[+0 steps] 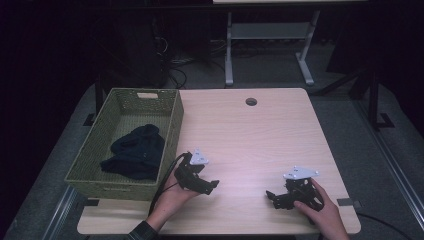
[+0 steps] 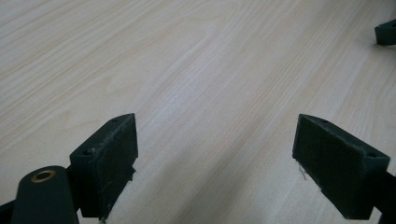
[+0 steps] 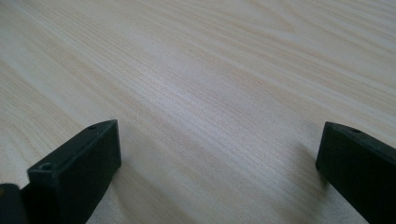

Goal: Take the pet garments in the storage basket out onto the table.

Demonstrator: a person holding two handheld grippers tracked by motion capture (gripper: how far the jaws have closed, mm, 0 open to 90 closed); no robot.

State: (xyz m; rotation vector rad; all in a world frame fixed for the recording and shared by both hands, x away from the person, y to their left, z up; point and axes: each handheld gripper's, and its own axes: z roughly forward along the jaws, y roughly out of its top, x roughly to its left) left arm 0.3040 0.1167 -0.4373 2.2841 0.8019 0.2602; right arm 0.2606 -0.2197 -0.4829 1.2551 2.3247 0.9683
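text: none readable | labels: none | brands: none | numbers: none | signs: none

Dark bundle (image 1: 135,152) in basket (image 1: 85,165), perhaps cloth: too dim.

Wooden table (image 1: 250,135) bearing woven basket (image 1: 172,125)

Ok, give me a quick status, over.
Left gripper open, right gripper open, both low over bare table. Dark cloth in green basket at left. Nothing between the grippers.
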